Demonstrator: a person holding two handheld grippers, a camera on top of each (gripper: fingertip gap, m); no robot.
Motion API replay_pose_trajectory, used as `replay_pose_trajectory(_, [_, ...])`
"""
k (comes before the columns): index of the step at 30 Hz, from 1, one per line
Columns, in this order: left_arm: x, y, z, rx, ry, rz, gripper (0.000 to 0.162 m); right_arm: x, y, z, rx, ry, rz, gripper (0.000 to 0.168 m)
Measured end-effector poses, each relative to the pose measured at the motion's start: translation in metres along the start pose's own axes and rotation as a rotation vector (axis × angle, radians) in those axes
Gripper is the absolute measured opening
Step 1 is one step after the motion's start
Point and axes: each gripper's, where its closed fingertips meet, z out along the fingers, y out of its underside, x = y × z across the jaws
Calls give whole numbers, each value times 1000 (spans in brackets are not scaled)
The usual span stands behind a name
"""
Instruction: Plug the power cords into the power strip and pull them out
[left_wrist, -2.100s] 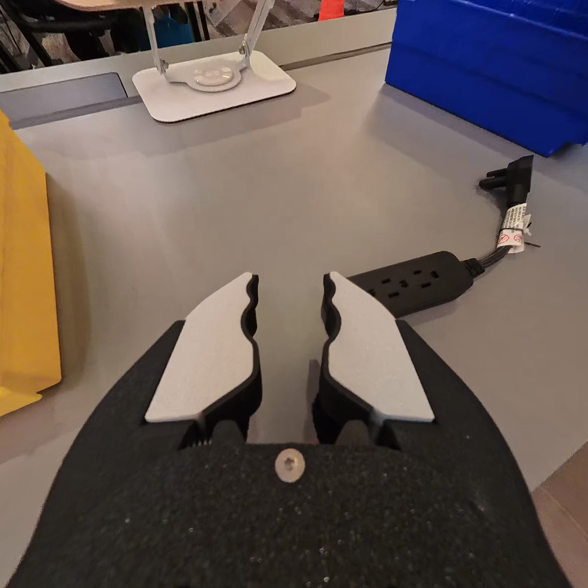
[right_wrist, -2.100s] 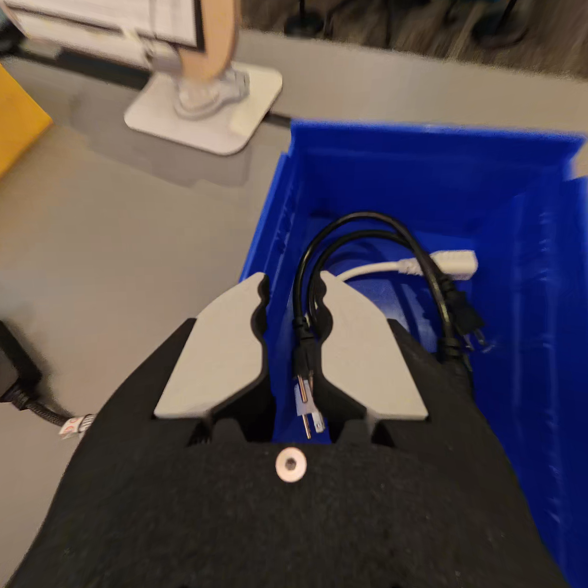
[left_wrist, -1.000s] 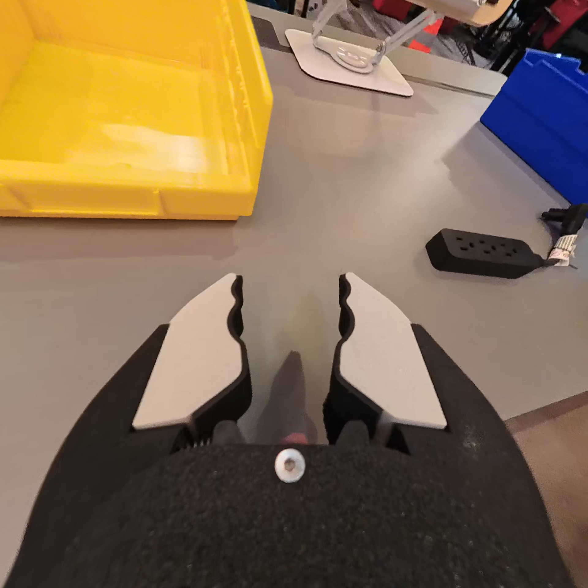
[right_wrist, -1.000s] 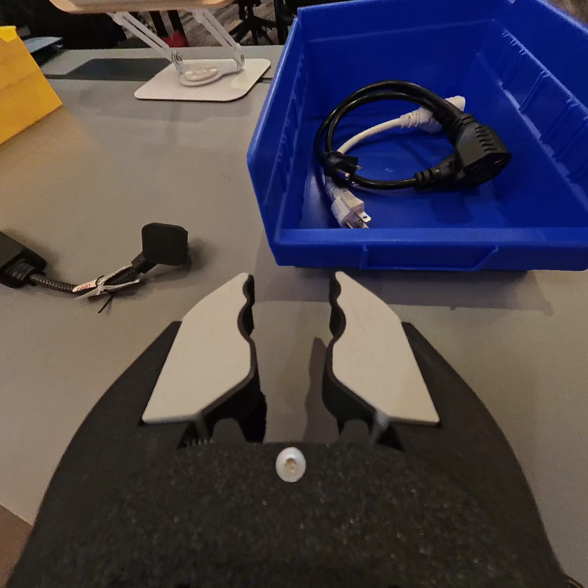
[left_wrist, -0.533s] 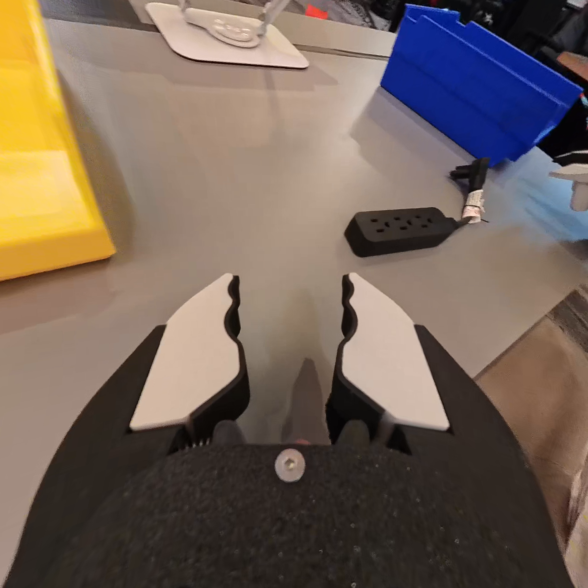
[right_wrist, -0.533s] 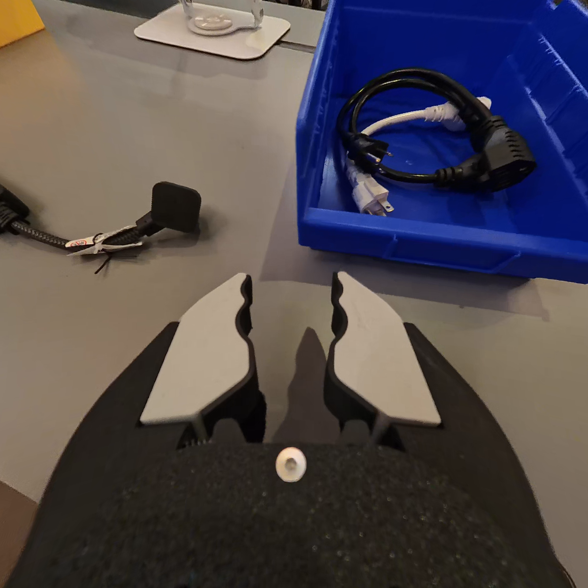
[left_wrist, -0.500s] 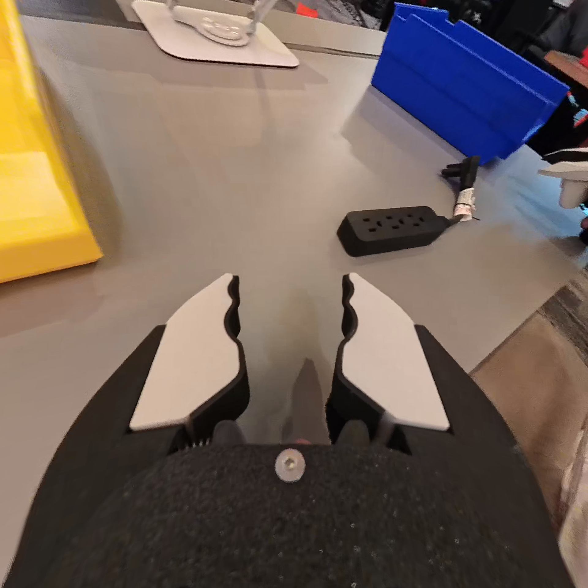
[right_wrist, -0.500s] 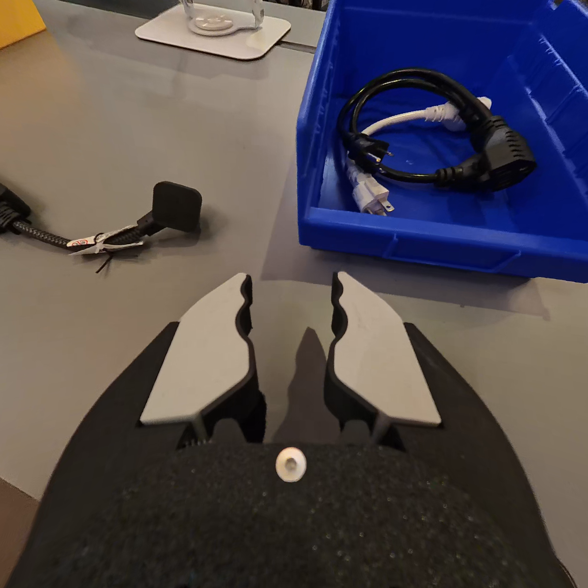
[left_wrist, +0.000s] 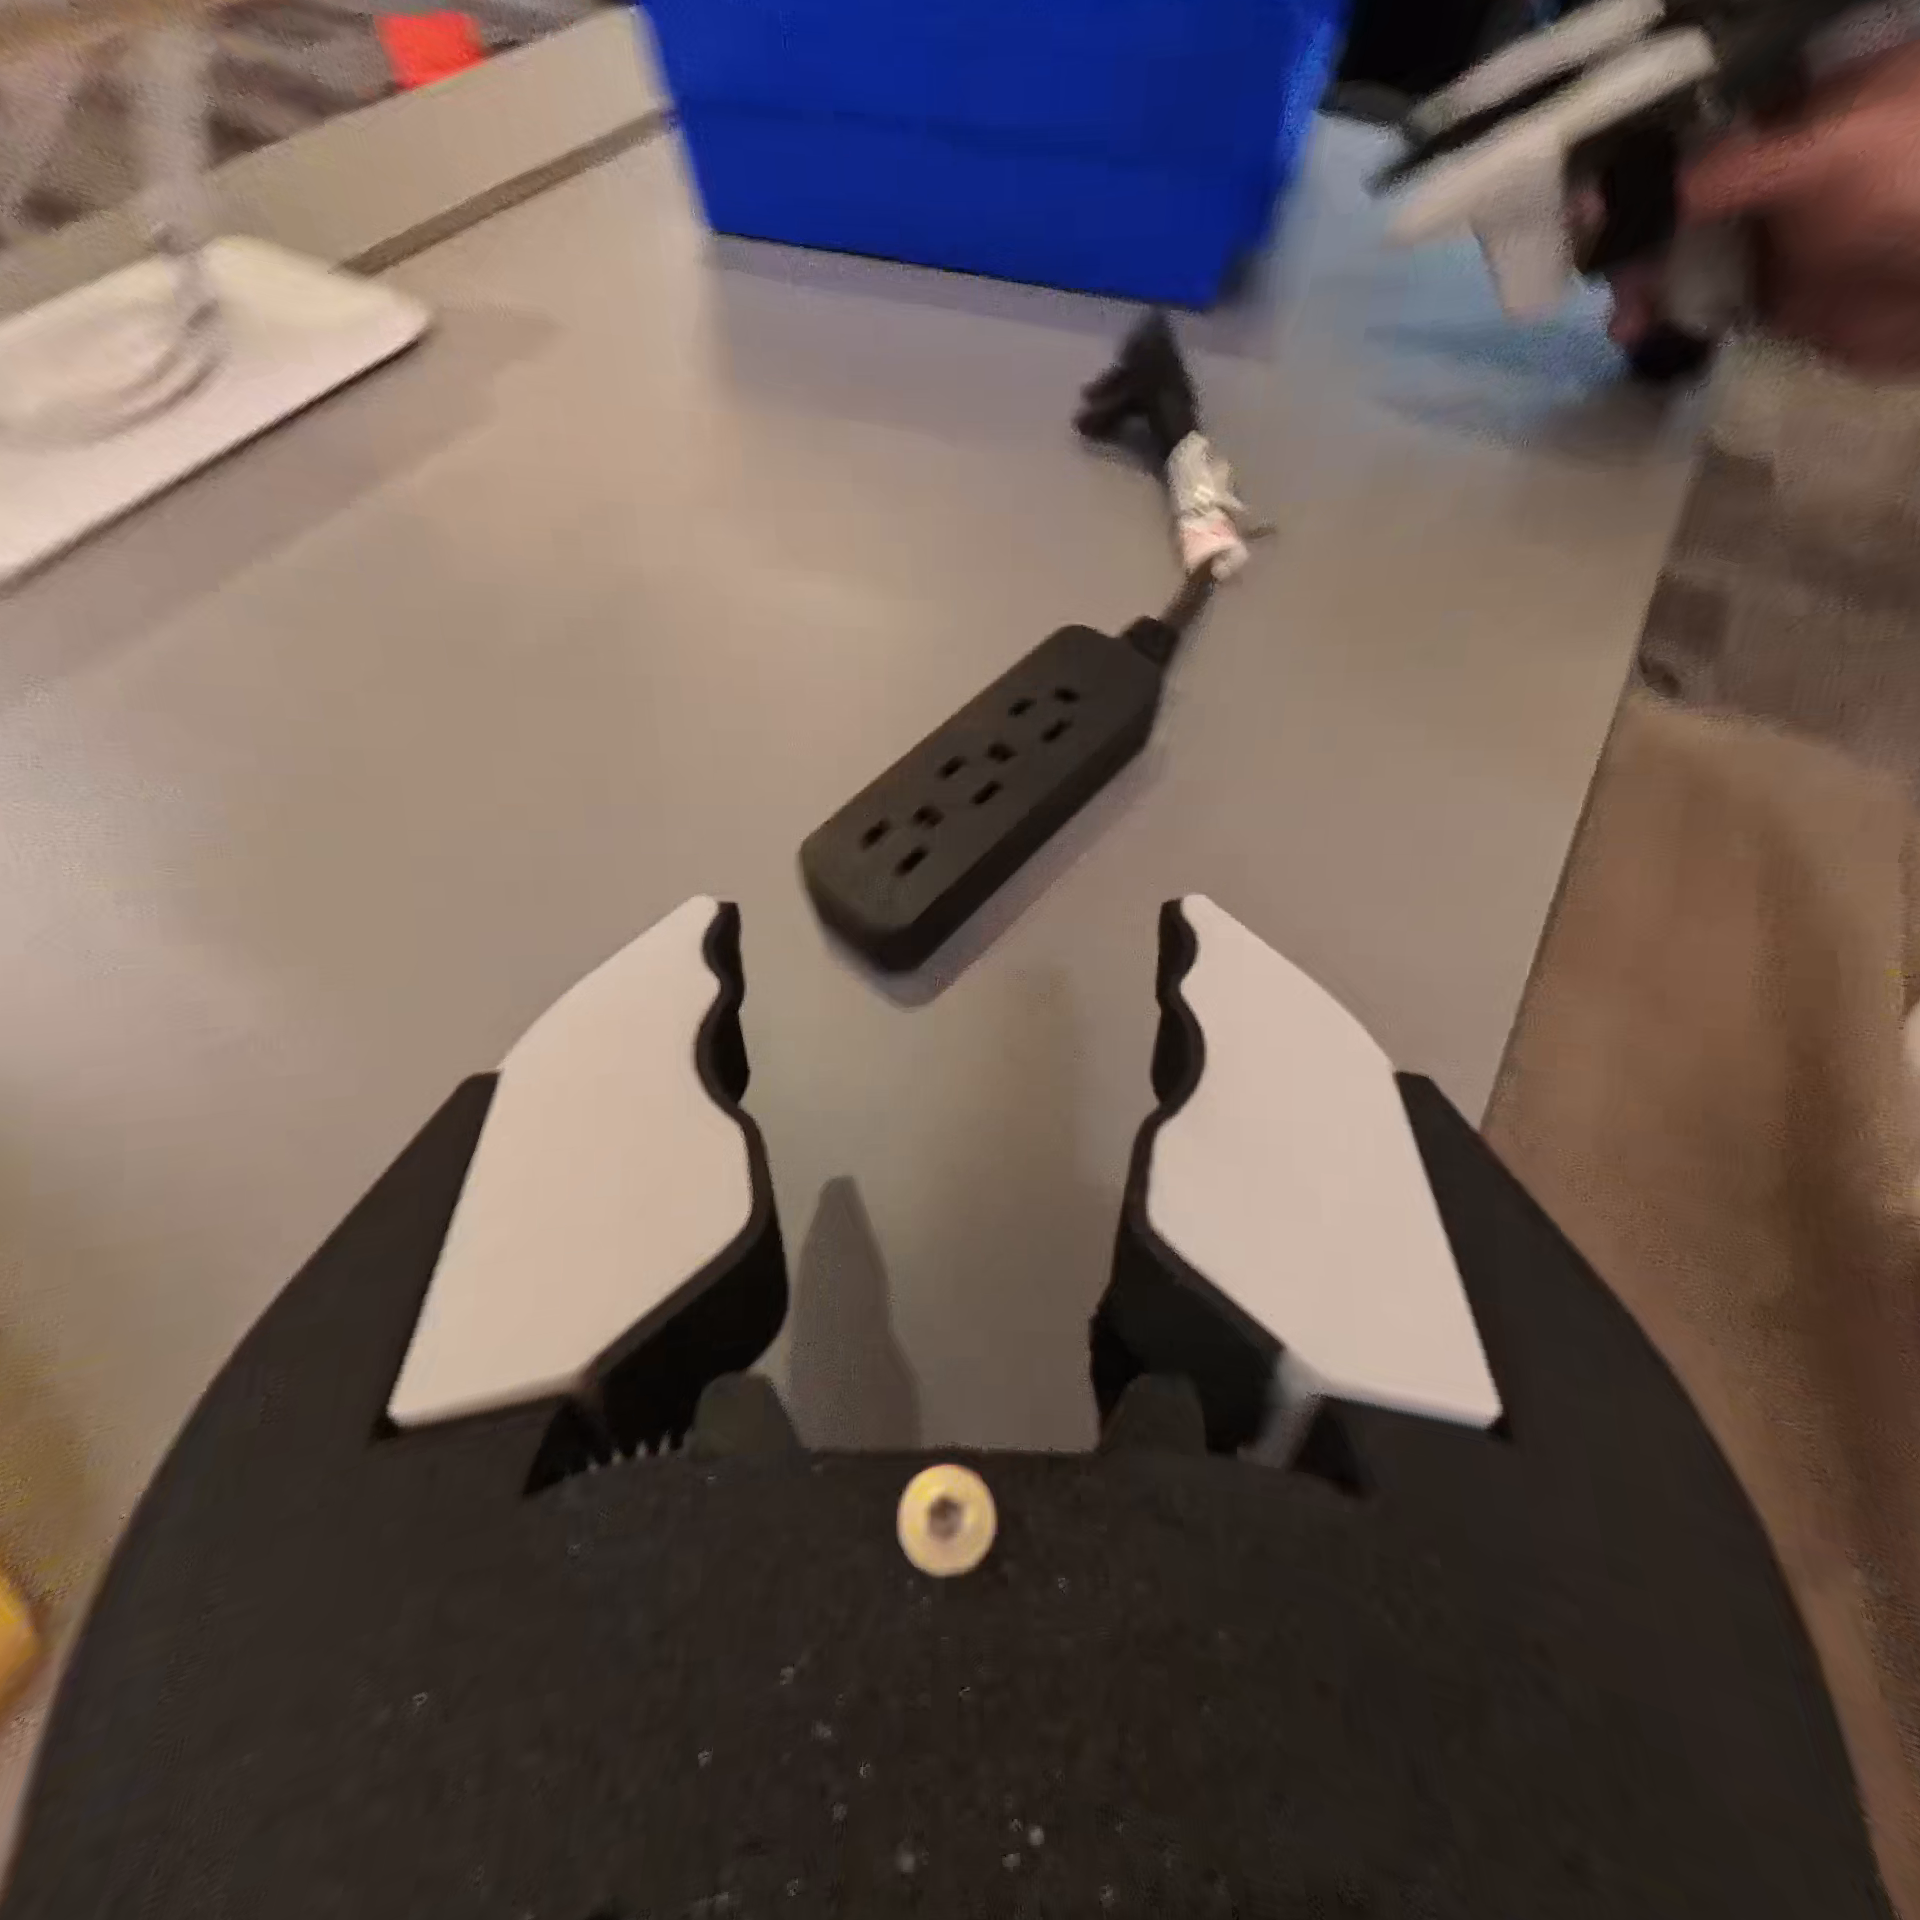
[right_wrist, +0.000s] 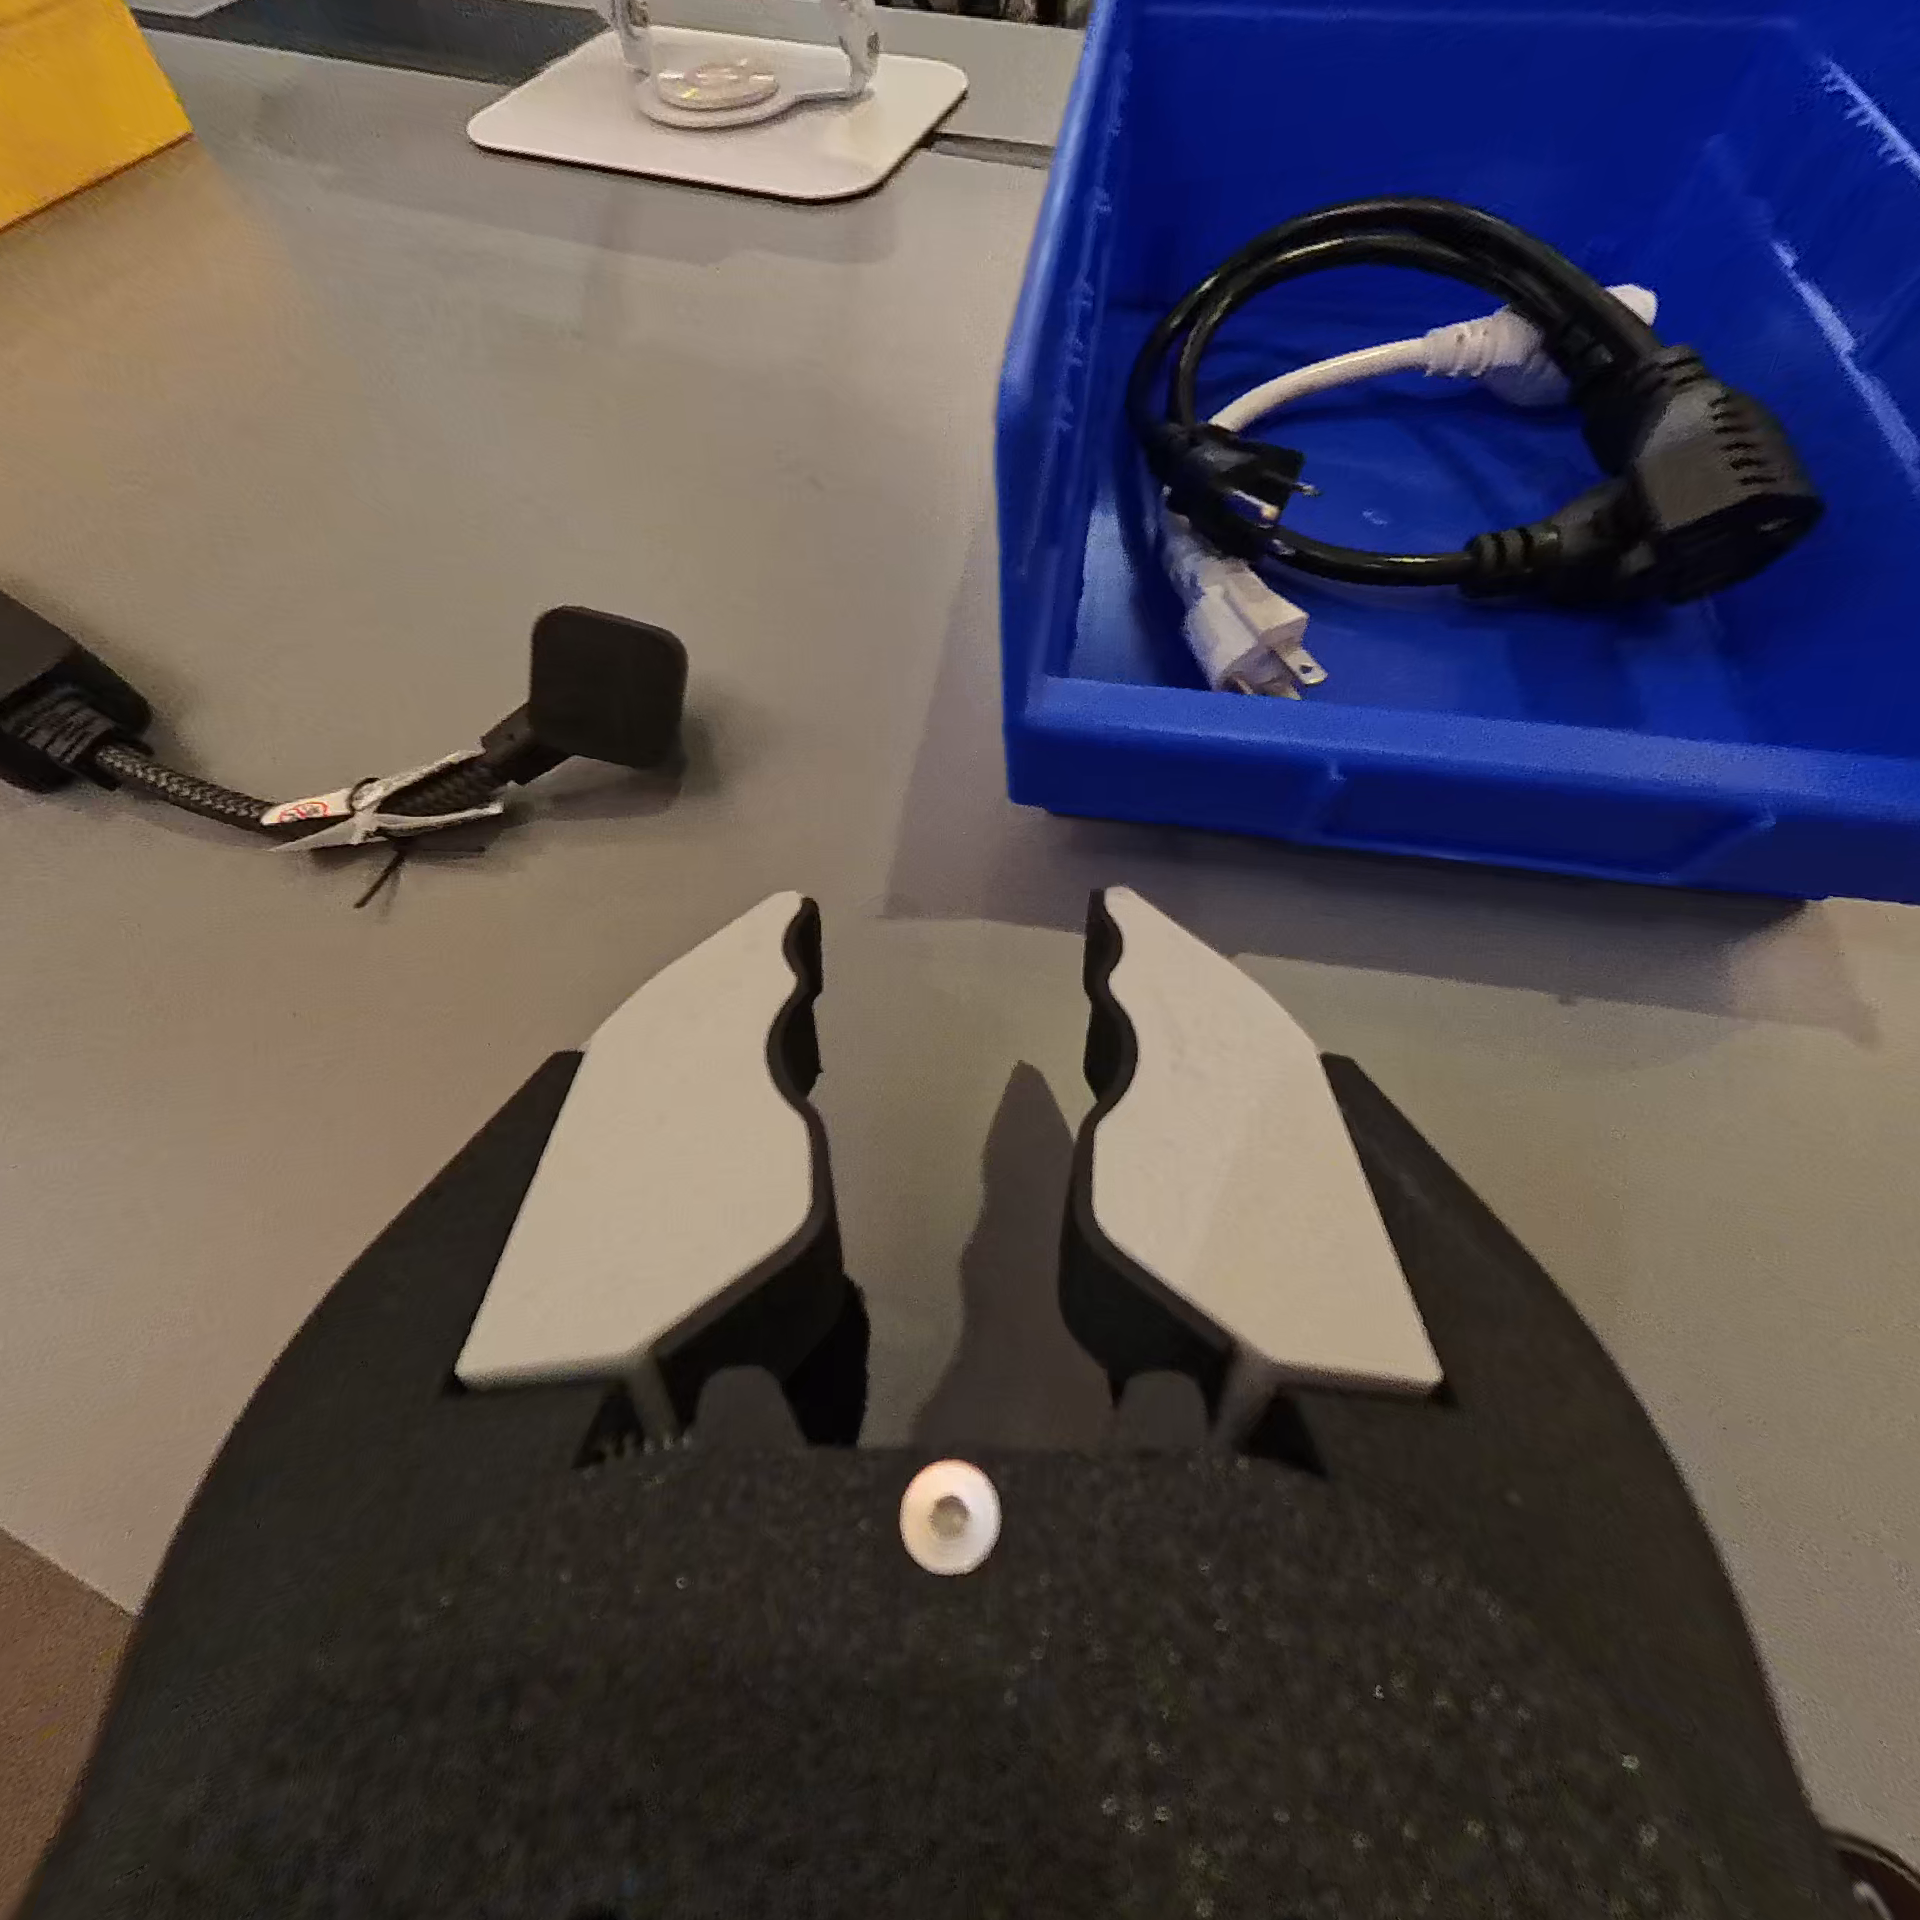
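Observation:
A black power strip (left_wrist: 982, 805) lies on the grey table (left_wrist: 416, 727), its empty sockets facing up, just beyond my open, empty left gripper (left_wrist: 951, 914). Its braided cord with a white tag (right_wrist: 353, 816) ends in a flat black plug (right_wrist: 608, 686) on the table. A black power cord (right_wrist: 1475, 416) and a white power cord (right_wrist: 1247, 623) lie coiled in the blue bin (right_wrist: 1455, 790). My right gripper (right_wrist: 951, 914) is open and empty above the table, in front of the bin's near wall. It also shows blurred in the left wrist view (left_wrist: 1517, 197).
A white stand base (right_wrist: 717, 114) sits at the back of the table. A yellow bin corner (right_wrist: 73, 104) is at the far left. The table's front edge (left_wrist: 1558, 883) runs close to the right of the strip, with brown floor beyond. The tips of one gripper are about 40 cm away from the tips of the other. The flat black plug (right_wrist: 608, 686) sits 9 cm or so from the ends of my right fingers.
My left gripper has swung right and closer to the power strip, and its jaws stand wider. The yellow bin has left its view. My right gripper has edged forward towards the blue bin.

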Motion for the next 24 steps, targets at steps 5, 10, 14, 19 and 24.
replay_pose_trajectory(5, [25,-4,60,-213,284,353,73,-9,-8,9,16,-50,1,47])
replay_pose_trajectory(10, [10,14,99,-414,371,396,52,-10,-12,14,25,-82,31,45])
replay_pose_trajectory(14, [-17,11,106,-470,308,434,45,-10,-11,15,18,-100,42,43])
replay_pose_trajectory(19, [-89,2,117,-483,182,468,44,-10,-10,16,10,-116,60,41])
replay_pose_trajectory(24, [-117,-6,132,-451,223,433,44,-10,-11,15,19,-118,69,40])
